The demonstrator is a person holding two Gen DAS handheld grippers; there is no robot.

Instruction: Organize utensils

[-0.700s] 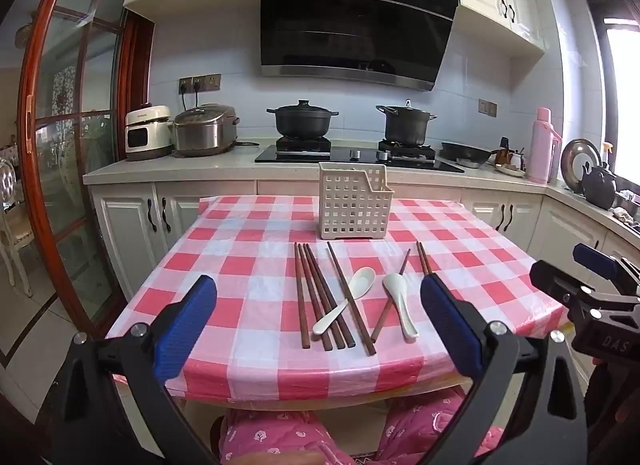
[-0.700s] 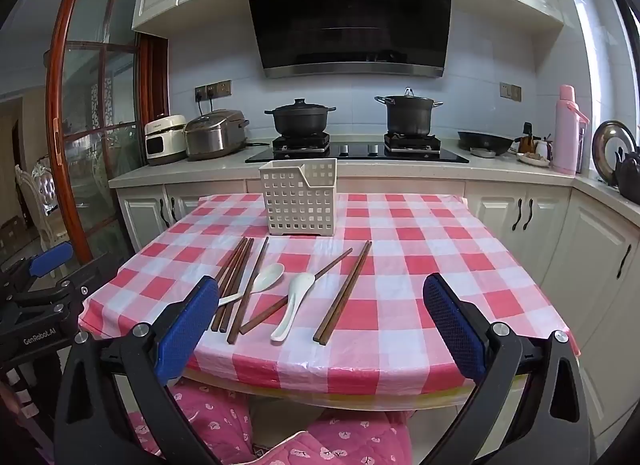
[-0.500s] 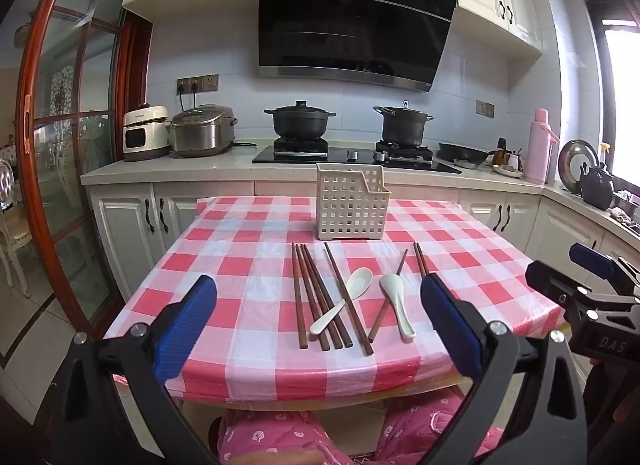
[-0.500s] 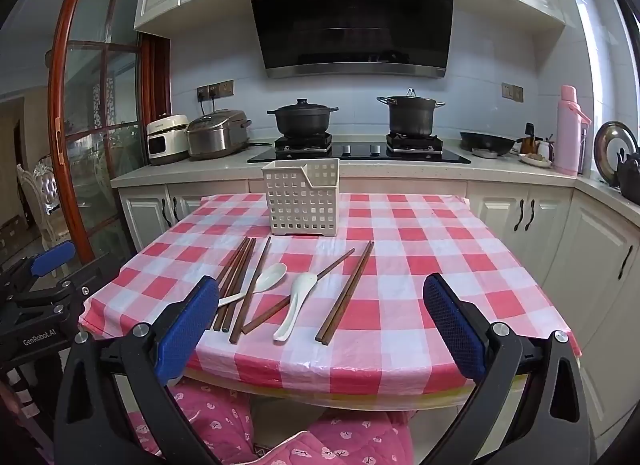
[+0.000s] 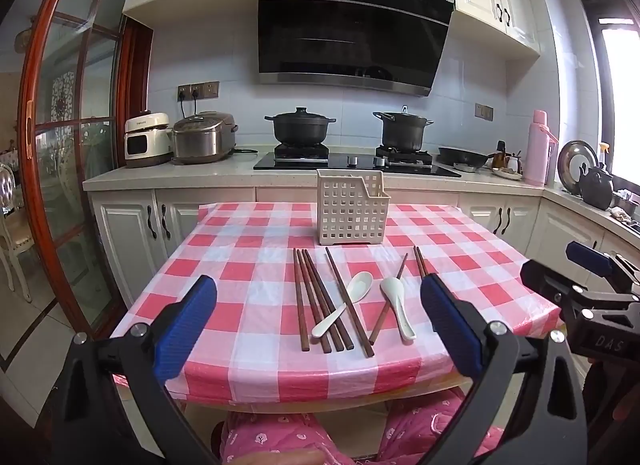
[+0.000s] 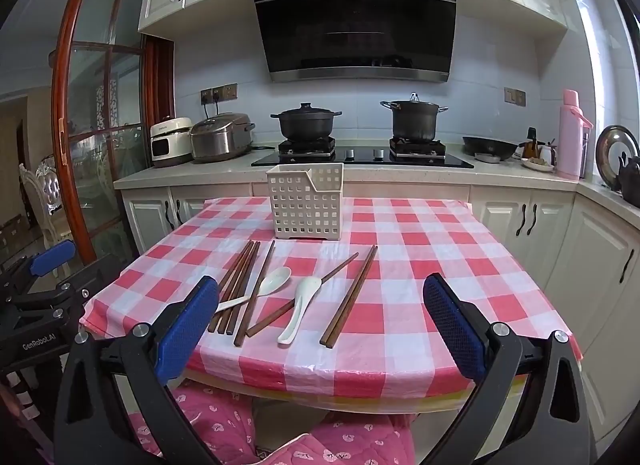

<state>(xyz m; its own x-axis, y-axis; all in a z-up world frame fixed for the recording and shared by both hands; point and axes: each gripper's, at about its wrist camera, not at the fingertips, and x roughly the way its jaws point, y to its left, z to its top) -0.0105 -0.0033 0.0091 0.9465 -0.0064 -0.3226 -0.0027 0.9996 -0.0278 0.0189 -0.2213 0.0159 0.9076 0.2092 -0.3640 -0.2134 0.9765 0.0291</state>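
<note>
Jaws on both the left gripper (image 5: 318,319) and right gripper (image 6: 320,315) are sitting wide apart with nothing between the ribbed blue pads, hanging off the table's near edge. In front of the perforated cream plastic basket (image 5: 352,209), the dark wooden chopsticks (image 5: 316,299) are lying on the glossy pink checked tablecloth (image 5: 240,265), long axes running roughly toward the basket. Two smooth white spoons (image 5: 398,307) are lying among them, bowls pointing basketward.

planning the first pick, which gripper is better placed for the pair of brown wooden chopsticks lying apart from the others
Probably right: the pair of brown wooden chopsticks lies between the open right gripper's fingers, but behind a left gripper finger.
</note>
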